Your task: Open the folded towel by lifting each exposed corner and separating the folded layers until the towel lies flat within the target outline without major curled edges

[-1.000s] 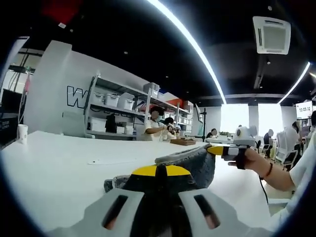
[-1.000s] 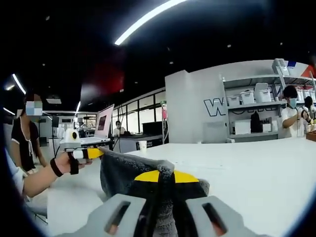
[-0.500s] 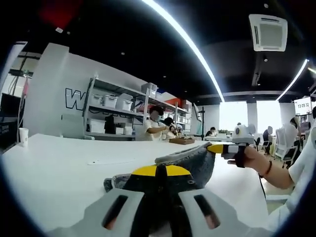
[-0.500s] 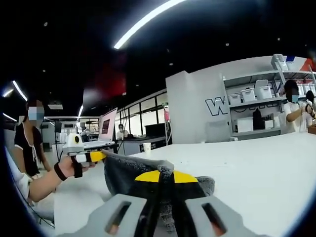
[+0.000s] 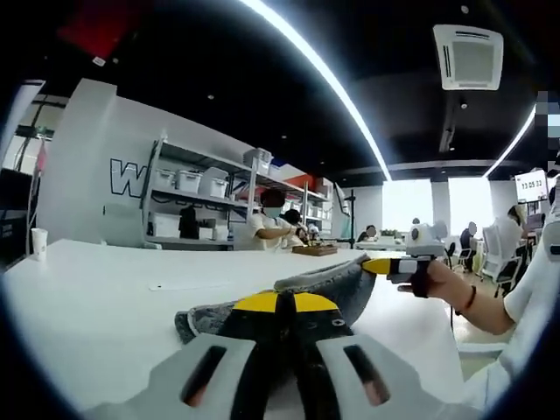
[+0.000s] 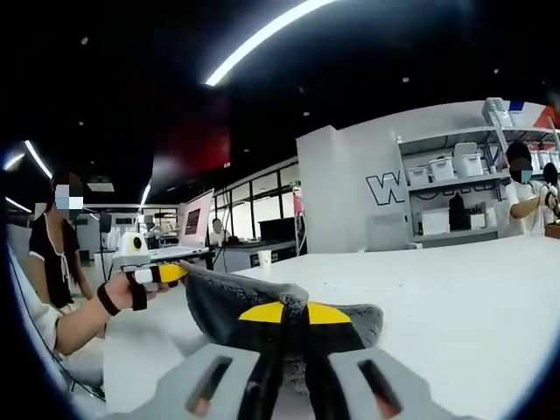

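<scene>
A grey towel [image 5: 337,289] hangs stretched between my two grippers above the white table [image 5: 96,297]. In the left gripper view my left gripper [image 5: 278,306] is shut on one corner of the towel, its yellow tips pressed together. The right gripper [image 5: 378,265] comes in from the right, held by a hand, and pinches the far corner. In the right gripper view the right gripper [image 6: 291,313] is shut on the towel [image 6: 223,297], and the left gripper [image 6: 166,273] holds the other corner at the left.
A paper cup [image 5: 38,242] stands near the table's left edge, and a thin sheet [image 5: 188,285] lies flat farther out. Shelving with bins [image 5: 197,201] and people stand beyond the table. A laptop [image 6: 194,229] sits behind the left hand.
Both views have shifted slightly with the hands. The towel stays pinched at both corners and has spread a little wider between the grippers.
</scene>
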A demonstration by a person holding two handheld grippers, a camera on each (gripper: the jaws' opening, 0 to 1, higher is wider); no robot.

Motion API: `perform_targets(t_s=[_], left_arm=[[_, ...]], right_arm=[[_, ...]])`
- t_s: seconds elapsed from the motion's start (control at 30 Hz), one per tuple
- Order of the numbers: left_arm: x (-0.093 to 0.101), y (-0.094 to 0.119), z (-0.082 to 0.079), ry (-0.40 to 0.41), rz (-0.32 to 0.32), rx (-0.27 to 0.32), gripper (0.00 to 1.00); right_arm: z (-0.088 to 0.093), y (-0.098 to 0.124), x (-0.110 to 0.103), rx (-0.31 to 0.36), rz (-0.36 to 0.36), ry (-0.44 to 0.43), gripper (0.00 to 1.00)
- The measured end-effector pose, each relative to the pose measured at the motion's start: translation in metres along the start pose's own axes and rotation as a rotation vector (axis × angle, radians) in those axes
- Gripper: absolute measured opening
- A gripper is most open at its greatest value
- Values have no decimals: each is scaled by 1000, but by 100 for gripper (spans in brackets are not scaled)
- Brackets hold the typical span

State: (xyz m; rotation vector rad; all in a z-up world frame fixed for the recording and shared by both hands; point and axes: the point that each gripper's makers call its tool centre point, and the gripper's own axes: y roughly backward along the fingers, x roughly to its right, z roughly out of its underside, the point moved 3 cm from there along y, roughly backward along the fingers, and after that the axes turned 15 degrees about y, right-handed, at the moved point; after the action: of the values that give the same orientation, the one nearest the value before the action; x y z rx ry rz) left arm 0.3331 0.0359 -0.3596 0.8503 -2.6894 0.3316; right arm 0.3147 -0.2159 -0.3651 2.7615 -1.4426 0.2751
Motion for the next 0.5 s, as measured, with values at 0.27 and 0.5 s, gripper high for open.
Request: perform_targets(t_s=[0.27,0.5], left_arm=[[2,4,3,2,2,3,2],[3,8,9,3,8,-4,2]], right_arm=[[2,4,-3,-1,1,4,0],[6,9,-6,-3,-3,-2,0]])
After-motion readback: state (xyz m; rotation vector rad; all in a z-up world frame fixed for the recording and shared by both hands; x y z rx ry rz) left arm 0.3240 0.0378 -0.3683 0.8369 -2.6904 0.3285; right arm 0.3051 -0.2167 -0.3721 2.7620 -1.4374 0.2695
